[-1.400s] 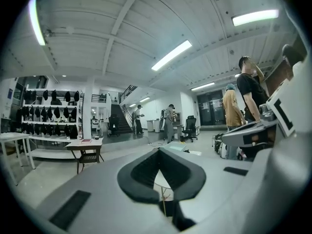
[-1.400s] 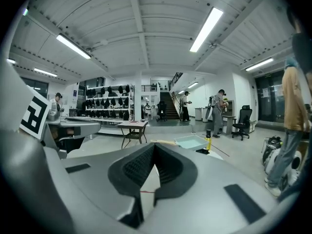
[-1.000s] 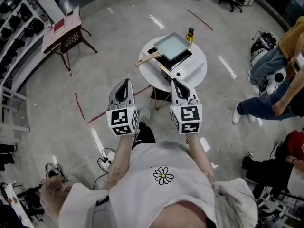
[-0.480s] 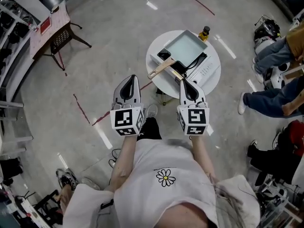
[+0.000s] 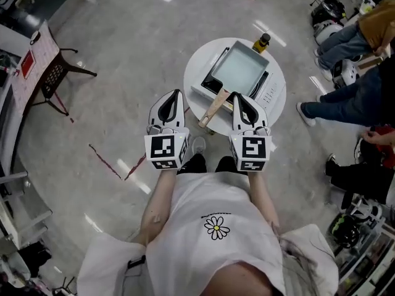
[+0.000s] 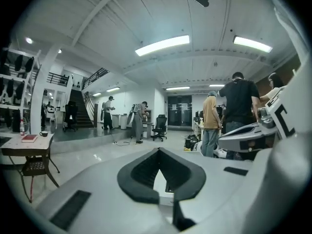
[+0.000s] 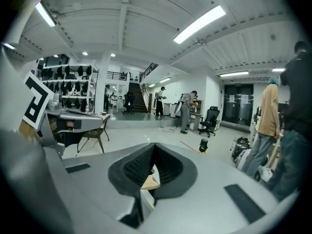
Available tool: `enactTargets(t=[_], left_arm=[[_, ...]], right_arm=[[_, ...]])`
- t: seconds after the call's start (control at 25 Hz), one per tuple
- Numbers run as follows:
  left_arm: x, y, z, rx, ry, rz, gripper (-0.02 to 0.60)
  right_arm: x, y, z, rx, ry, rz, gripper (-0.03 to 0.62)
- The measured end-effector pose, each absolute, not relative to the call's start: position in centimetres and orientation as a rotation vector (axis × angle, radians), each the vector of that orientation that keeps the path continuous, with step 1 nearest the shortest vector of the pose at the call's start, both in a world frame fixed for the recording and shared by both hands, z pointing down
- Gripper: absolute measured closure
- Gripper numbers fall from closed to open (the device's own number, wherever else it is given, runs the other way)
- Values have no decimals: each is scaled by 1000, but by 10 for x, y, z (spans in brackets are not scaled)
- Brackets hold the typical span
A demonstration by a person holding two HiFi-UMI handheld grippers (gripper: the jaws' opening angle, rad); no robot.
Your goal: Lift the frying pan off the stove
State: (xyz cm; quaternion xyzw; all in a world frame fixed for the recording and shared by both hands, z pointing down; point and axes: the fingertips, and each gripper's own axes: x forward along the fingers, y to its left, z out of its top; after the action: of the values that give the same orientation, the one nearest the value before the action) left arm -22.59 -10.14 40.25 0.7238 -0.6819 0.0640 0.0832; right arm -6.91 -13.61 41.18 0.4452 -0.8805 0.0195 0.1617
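Note:
A square grey frying pan (image 5: pixel 239 70) with a wooden handle (image 5: pixel 214 108) sits on a white portable stove (image 5: pixel 264 91) on a small round white table (image 5: pixel 192 82). My left gripper (image 5: pixel 174 94) and right gripper (image 5: pixel 238 97) are held side by side just short of the table's near edge. Both are shut and hold nothing. The handle points toward me, between the two gripper tips. In the right gripper view the gripper (image 7: pixel 154 145) has its jaws meeting, and a piece of the wooden handle (image 7: pixel 148 182) shows below them. The left gripper (image 6: pixel 158 150) also has its jaws together.
A dark bottle (image 5: pixel 262 42) stands at the table's far edge. People (image 5: pixel 345 97) stand close to the right of the table. A chair with a small desk (image 5: pixel 52 73) is off to the left. Red tape lines (image 5: pixel 108 162) mark the floor.
The table with the pan has come nearer to both grippers and now lies right ahead of them. The handle now points between the two tips. Both grippers stayed shut.

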Motion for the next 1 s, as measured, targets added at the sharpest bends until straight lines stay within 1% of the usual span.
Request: enactTargets(t=[0.28,1.0], left_arm=[[-213,-129,428,2186,-1904,278,581],[-206,-138,426,2161,-1945,270,581]], right_arm=[[-66,-148,426,1276,-2456,97,591],[-50,-169,424,1290,-2481,71,591]])
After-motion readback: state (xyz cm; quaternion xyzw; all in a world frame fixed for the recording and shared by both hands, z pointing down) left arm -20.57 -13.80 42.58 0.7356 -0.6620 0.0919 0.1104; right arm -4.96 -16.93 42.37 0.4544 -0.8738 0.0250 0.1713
